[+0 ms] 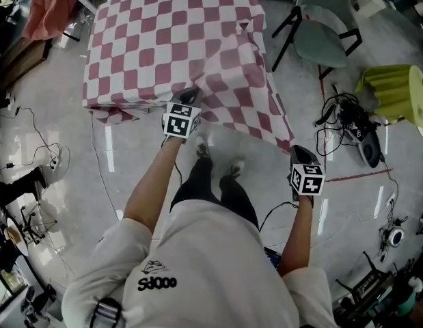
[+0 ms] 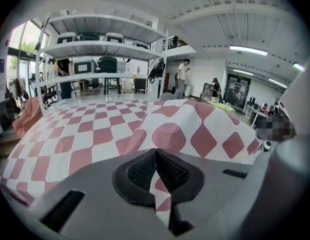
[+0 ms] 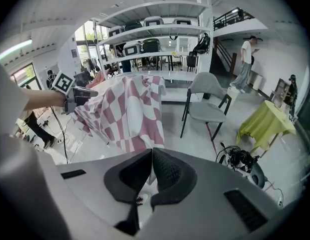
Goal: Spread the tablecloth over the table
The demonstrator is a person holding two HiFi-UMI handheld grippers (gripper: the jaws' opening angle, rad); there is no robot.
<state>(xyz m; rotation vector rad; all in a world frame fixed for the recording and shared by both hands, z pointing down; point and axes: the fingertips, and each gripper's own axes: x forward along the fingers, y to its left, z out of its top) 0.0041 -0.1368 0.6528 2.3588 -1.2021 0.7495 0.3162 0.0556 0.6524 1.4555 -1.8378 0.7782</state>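
A red-and-white checked tablecloth (image 1: pixel 177 39) covers the table top and hangs off its near right corner. My left gripper (image 1: pixel 190 94) is at the table's near edge, shut on a fold of the cloth, which shows pinched between the pads (image 2: pixel 156 155). My right gripper (image 1: pixel 298 152) is lower and to the right, away from the table, shut on the cloth's corner so that the cloth stretches out towards it. In the right gripper view the tablecloth (image 3: pixel 129 109) runs down into the shut gripper (image 3: pixel 151 155), and the left gripper (image 3: pixel 88 94) shows at the cloth's far side.
A grey chair (image 1: pixel 324 26) stands right of the table. A yellow-green covered stand (image 1: pixel 396 94) and a tangle of cables (image 1: pixel 348 121) lie on the floor at right. Orange fabric (image 1: pixel 50 5) hangs at the far left. Shelves (image 2: pixel 99 49) stand behind the table.
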